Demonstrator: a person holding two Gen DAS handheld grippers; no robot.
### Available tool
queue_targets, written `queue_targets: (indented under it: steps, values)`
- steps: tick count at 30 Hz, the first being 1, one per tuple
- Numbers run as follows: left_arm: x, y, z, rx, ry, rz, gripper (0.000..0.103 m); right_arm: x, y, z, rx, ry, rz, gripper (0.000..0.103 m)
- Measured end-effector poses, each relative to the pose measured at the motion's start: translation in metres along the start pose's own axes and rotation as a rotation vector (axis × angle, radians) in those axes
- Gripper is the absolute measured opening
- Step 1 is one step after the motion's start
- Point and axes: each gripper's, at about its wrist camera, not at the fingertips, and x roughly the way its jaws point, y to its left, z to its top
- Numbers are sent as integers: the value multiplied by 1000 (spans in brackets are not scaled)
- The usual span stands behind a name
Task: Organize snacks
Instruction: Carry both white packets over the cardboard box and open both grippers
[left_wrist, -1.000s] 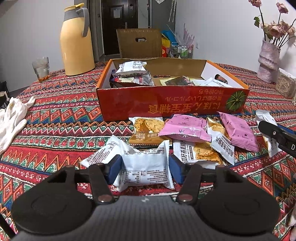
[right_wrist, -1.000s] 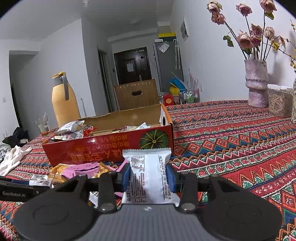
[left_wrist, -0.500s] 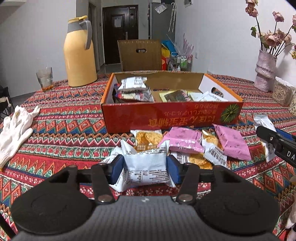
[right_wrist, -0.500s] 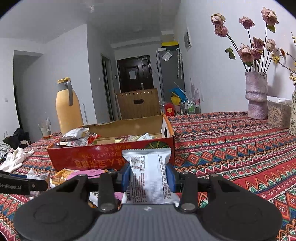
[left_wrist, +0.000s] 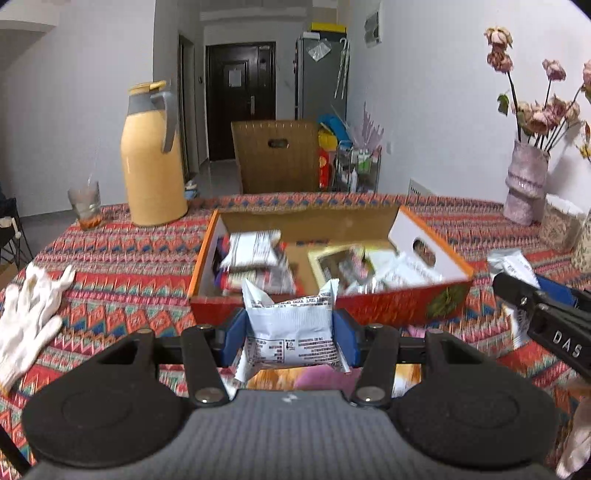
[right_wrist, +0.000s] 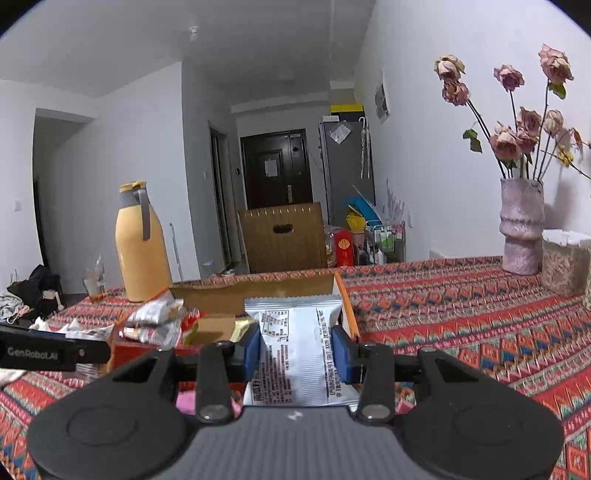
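Both views look forward from just behind their own fingers, low over the patterned tablecloth. The left wrist view sits higher, tilted down into the open red box close ahead. The right wrist view is lower and nearly level, taking in ceiling. They share the box, yellow thermos, flower vase and dark door.

Plain white walls and a white ceiling are seen throughout. At the far end a dark brown door is set, with a grey refrigerator to its right. A brown wooden chair back is seen behind the surface covered in a red patterned cloth.
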Motion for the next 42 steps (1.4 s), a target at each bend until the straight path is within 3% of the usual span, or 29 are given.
queue_targets:
  steps: [12, 19, 25, 33, 37, 40, 42]
  values:
    - [44, -13, 56, -24, -34, 5, 53, 64, 3, 38, -9, 2, 2, 40]
    - [79, -17, 72, -52, -30, 15, 53, 112, 7, 41, -24, 38, -2, 40]
    - [110, -17, 71, -51, -21, 37, 52, 137, 0, 30, -9, 31, -24, 40]
    - [127, -18, 61, -42, -13, 49, 53, 156, -4, 20, -5, 87, -23, 40]
    - [125, -15, 60, -54, -17, 29, 62, 160, -4, 19, -3, 105, -31, 42]
    - [120, -12, 60, -65, -41, 45, 80, 157, -6, 19, 10, 97, -36, 70]
    - [117, -8, 60, -74, -52, 51, 87, 154, -7, 19, 11, 93, -42, 89]
